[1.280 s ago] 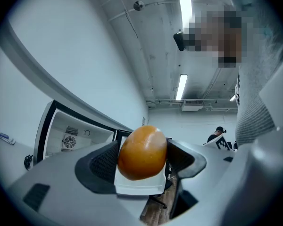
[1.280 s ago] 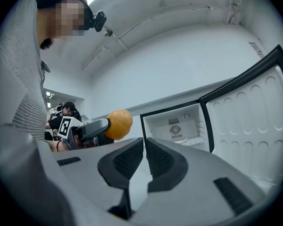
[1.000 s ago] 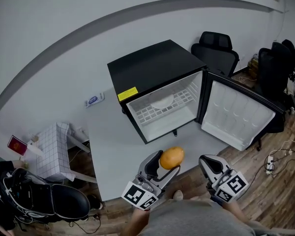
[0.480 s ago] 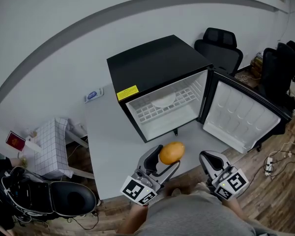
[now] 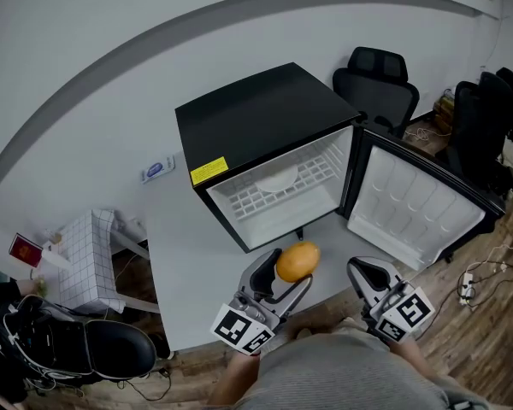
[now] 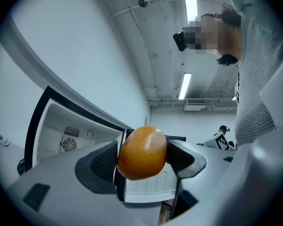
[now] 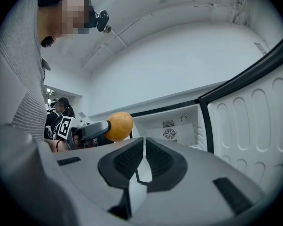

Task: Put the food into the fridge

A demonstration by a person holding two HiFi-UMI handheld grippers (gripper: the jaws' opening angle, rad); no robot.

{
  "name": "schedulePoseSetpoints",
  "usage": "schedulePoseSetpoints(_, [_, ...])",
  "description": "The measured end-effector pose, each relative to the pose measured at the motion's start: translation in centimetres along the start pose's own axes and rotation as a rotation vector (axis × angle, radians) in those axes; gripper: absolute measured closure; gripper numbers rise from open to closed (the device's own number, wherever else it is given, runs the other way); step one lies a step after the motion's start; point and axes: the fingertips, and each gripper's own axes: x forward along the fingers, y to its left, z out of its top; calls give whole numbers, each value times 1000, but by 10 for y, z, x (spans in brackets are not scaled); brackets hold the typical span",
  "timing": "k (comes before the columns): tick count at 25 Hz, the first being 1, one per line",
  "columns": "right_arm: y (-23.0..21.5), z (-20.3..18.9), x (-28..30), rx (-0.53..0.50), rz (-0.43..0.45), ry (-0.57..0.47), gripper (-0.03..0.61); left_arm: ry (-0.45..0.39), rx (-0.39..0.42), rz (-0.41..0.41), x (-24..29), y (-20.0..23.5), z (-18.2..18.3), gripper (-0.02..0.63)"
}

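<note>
An orange-yellow round fruit (image 5: 297, 261) sits between the jaws of my left gripper (image 5: 284, 272), which is shut on it, in front of the open black mini fridge (image 5: 265, 118). In the left gripper view the fruit (image 6: 141, 152) fills the gap between both pads. The fridge's white inside (image 5: 278, 196) holds a wire shelf, and its door (image 5: 415, 207) swings open to the right. My right gripper (image 5: 369, 277) is to the right of the fruit, shut with nothing in it. In the right gripper view its pads (image 7: 144, 161) meet, with the fruit (image 7: 119, 125) to the left.
The fridge stands on a grey table (image 5: 188, 254). Black office chairs (image 5: 378, 79) stand behind at the right. A white gridded stool (image 5: 90, 250) and a black bag (image 5: 77, 348) are at the left. Cables (image 5: 487, 272) lie on the wooden floor.
Both grippers and the fruit have come a little closer to the fridge opening; the fridge looks larger and nearer in the head view. The grips are unchanged.
</note>
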Motion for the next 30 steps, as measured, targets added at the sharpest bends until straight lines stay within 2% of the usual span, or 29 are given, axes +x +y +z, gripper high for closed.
schedulePoseSetpoints(20, [-7,-4,4,18,-8,-9,565,12,11,42,12,28,-6,273])
schedulePoseSetpoints(26, [-8,-4,1,18,-13,-7,565,32,51,55,17,42,-12,273])
schedulePoseSetpoints(30, [-7,-4,-1,13,-16,-6,565,27,48,69,23,56,-13,273])
